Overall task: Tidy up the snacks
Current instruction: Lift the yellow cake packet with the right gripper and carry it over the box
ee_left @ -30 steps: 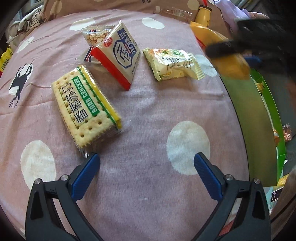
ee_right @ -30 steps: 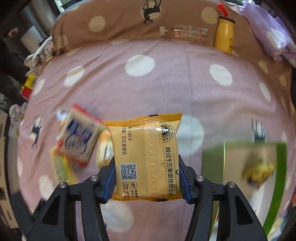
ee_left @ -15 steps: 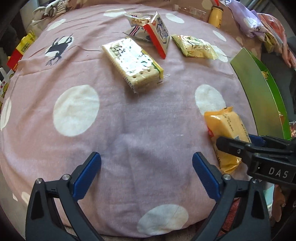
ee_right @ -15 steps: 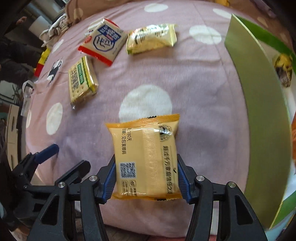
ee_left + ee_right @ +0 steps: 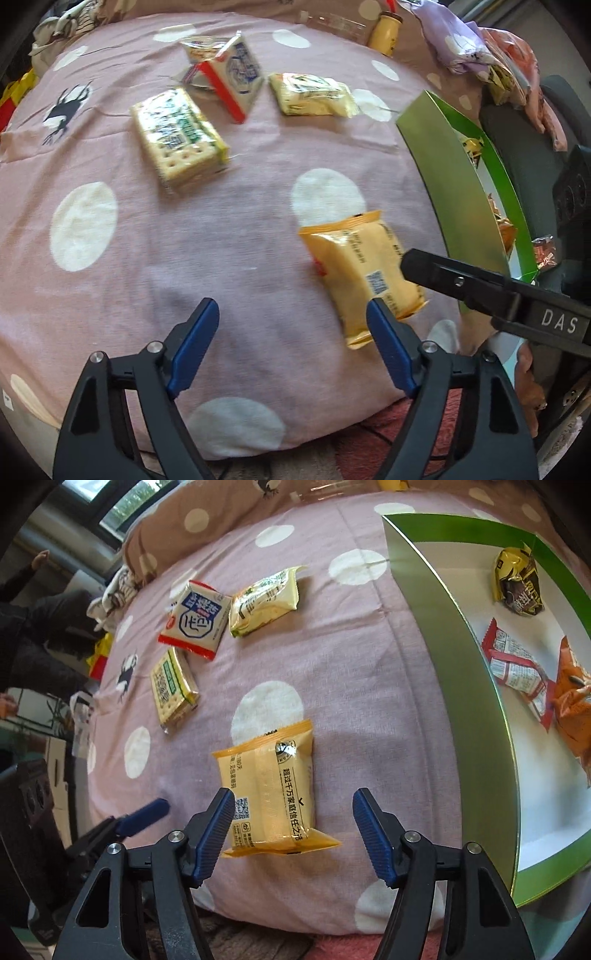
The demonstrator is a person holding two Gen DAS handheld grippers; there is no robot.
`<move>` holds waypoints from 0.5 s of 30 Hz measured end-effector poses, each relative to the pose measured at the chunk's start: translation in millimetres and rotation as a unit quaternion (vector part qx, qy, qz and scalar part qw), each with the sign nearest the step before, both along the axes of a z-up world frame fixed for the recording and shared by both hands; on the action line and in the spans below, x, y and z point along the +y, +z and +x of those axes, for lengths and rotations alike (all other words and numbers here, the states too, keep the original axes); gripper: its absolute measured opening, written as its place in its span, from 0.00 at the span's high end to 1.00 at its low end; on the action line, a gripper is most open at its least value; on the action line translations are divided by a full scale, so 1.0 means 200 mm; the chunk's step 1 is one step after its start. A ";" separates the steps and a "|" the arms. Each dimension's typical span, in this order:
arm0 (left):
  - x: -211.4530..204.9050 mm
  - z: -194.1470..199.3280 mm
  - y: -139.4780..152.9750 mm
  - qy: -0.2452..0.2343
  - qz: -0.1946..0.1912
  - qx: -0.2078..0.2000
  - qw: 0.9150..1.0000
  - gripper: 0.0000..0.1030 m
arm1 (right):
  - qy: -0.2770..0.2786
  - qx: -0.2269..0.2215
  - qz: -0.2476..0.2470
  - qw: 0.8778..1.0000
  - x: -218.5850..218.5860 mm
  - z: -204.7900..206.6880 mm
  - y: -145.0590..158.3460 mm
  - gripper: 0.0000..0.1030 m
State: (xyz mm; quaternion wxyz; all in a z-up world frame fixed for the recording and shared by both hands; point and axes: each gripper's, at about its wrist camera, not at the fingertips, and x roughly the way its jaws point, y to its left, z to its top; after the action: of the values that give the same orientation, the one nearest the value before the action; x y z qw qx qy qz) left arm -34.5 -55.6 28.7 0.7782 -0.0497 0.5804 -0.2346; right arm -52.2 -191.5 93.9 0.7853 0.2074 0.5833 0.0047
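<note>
Now the right tongs [image 5: 293, 832] are spreading — the orange packet [image 5: 271, 790] lies between the blue pads on the spotted bedspread [image 5: 332, 686]. The left pad looks close against its edge, the right pad stands clear; whether that left pad is touching I cannot quite tell. Either way, nothing is clamped.

Over on the other side, the left tongs [image 5: 291, 343] are narrowing with nothing but bedspread between them, the orange packet just off their right finger at about three o'clock.

How far along? From the right wrist view, the green-walled box [image 5: 458, 672] sits at two o'clock from the packet, and it already holds a few wrapped snacks: a gold-and-brown one at the far end, a red-and-white one [image 5: 517, 664], and something orange nearer the edge. So a part of the sorting looks done.

Left outside — the orange packet just beside the box wall, and, up at eleven o'clock from it, three more lying near each other: the cracker pack [image 5: 171, 688], the red-trimmed white bag [image 5: 197, 622] and the pale yellow packet [image 5: 264, 603]. By my reckoning, four still to go, about half the job.
</note>
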 end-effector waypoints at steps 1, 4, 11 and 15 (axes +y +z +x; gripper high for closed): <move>-0.03 0.00 -0.01 -0.005 -0.001 0.004 1.000 0.24 | 0.002 0.000 0.006 1.000 -0.01 0.01 -0.01 0.37; -0.11 0.02 -0.04 -0.019 -0.018 0.021 0.999 0.31 | 0.008 0.013 0.018 1.000 0.01 0.04 -0.06 0.44; -0.18 0.02 -0.05 -0.044 -0.043 0.032 0.998 0.58 | 0.017 0.030 0.061 0.998 0.03 0.07 -0.16 0.47; -0.21 0.01 -0.02 -0.053 -0.037 0.017 0.998 0.59 | 0.022 0.021 0.064 0.997 0.04 0.06 -0.15 0.49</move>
State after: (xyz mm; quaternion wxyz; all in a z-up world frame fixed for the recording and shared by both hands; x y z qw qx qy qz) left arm -33.4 -97.6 24.6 0.7520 -0.0517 0.5867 -0.2960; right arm -41.1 -184.2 64.5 0.7575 0.2447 0.6027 0.0546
